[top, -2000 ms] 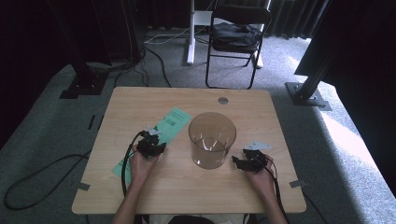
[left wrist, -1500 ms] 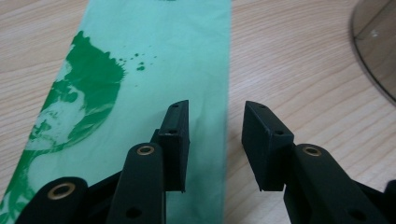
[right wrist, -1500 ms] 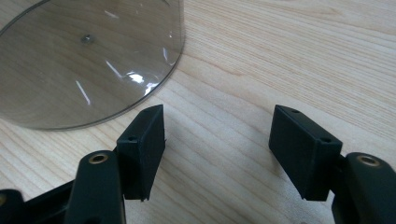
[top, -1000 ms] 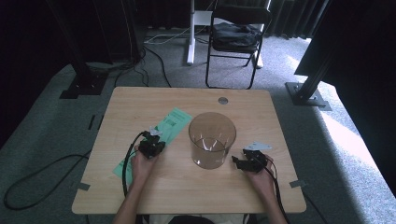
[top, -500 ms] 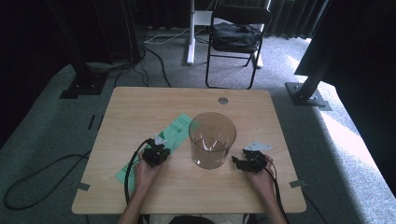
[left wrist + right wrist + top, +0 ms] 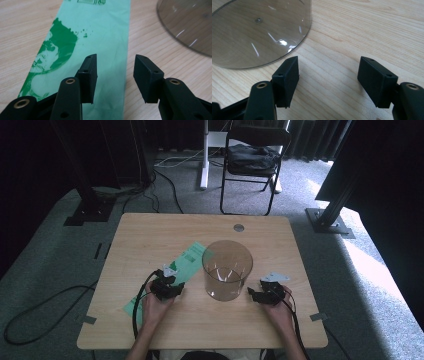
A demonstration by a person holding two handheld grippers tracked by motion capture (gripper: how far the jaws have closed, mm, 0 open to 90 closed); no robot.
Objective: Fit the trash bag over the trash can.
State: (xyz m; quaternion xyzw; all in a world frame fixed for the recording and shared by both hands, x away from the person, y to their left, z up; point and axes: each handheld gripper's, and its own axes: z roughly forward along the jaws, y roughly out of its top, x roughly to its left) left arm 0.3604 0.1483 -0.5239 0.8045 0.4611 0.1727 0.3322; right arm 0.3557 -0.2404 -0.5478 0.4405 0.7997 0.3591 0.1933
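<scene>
A clear plastic cylinder [image 6: 227, 270] stands upright in the middle of the wooden table [image 6: 150, 235]. A flat green printed bag [image 6: 187, 260] lies slantwise to its left. My left gripper [image 6: 167, 289] hovers over the bag's near half. Its jaws have just been opening and now stand apart above the green bag [image 6: 100, 37], with no pad pressing on it; the left gripper [image 6: 115, 75] holds nothing. My right gripper [image 6: 262, 294] rests just right of the cylinder. The right gripper [image 6: 328, 77] is open over bare wood, with the cylinder [image 6: 257, 32] beside its left jaw.
A small round grommet [image 6: 239, 227] sits in the table's far edge. A black folding chair [image 6: 252, 157] and stand bases are on the carpet beyond. Bare wood lies at the far left and far right of the table.
My left hand has moved a little toward the near edge and toward the cylinder. The green bag looks shifted slightly the same way. The right hand has stayed put.
</scene>
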